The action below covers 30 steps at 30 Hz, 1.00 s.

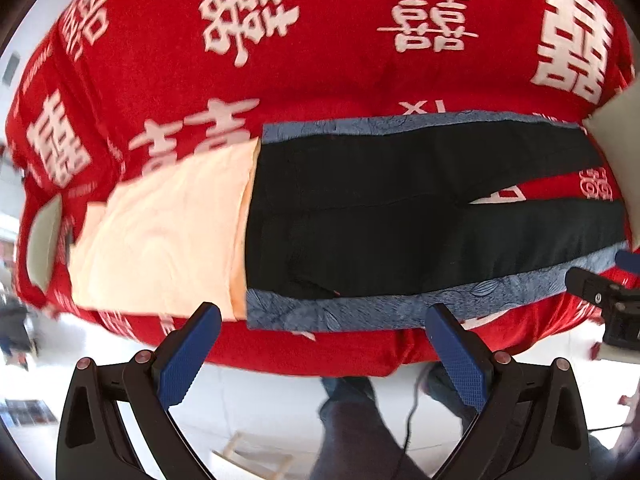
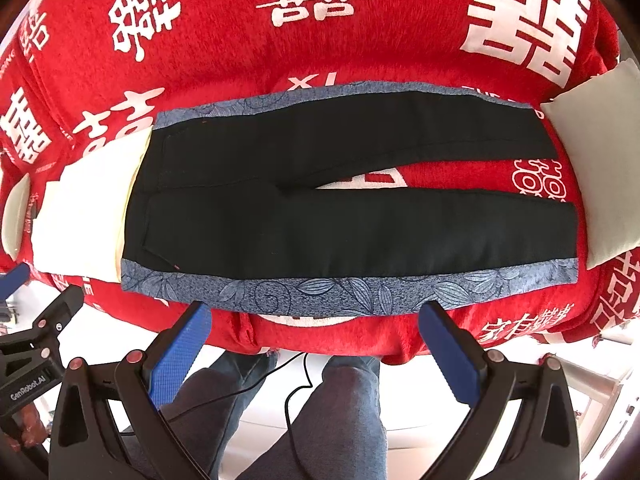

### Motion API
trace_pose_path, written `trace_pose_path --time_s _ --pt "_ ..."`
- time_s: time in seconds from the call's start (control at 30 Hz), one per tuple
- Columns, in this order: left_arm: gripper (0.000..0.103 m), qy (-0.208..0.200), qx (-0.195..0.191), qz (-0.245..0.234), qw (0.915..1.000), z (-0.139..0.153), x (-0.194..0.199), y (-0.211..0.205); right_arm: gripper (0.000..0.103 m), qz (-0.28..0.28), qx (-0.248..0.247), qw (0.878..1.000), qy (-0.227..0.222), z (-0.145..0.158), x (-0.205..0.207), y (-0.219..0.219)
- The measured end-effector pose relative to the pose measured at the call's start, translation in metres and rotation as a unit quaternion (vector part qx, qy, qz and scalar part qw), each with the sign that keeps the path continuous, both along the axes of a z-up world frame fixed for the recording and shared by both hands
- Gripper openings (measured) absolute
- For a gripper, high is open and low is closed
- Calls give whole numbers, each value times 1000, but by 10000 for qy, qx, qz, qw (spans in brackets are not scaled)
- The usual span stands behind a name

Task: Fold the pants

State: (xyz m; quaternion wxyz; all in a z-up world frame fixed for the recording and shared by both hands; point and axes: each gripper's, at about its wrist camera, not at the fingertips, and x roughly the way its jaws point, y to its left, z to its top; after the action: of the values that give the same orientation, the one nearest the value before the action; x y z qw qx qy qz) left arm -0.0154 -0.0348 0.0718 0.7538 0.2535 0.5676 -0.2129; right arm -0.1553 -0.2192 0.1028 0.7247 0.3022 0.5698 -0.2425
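Pants (image 2: 340, 200), flat, black, blue floral-printed side bands.

White 囍 characters cover the red blanket (image 2: 360, 60); "CenRobot.AI" marks the left gripper (image 2: 16, 276).

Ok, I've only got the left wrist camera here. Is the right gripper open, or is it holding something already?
Observer: The right gripper is open and empty. Its fingers hang at the near edge of the bed, just short of the blue floral side strip of the black pants.
Operator: And the near leg's cuff? The other gripper blocks it for me.
Observer: The near cuff lies flat and unfolded. Its end sits right beside the white pillow, but I cannot tell whether they touch.
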Motion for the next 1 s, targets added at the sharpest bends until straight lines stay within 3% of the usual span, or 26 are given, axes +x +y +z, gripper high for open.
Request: trace_pose_path --time_s 0.23,0.4,0.53,0.63,0.83,0.9,1.0 --pt "102 167 -303 843 9958 -8 -6 3 103 272 319 9988 -254 -6 -10 -15" --pt "102 612 -607 1443 9858 -35 -1 18 103 272 911 9939 -560 -31 -18 -23" --pt "102 1090 -1048 1743 9730 -64 10 38 103 -144 1803 9767 -1158 -60 -23 -21" --pt "102 1311 -1111 1783 9689 -96 19 52 103 -362 2357 9605 -1433 -89 -19 -9" --pt "102 1870 -1579 1955 9497 -163 31 84 102 -825 3451 9142 -1959 -177 4 40" --pt "102 2042 -1750 1953 9431 -182 33 93 95 -911 3505 9103 -2002 -195 9 48" --pt "102 2144 -1911 1818 9405 -202 34 100 78 -998 3546 9070 -2040 -225 15 59"
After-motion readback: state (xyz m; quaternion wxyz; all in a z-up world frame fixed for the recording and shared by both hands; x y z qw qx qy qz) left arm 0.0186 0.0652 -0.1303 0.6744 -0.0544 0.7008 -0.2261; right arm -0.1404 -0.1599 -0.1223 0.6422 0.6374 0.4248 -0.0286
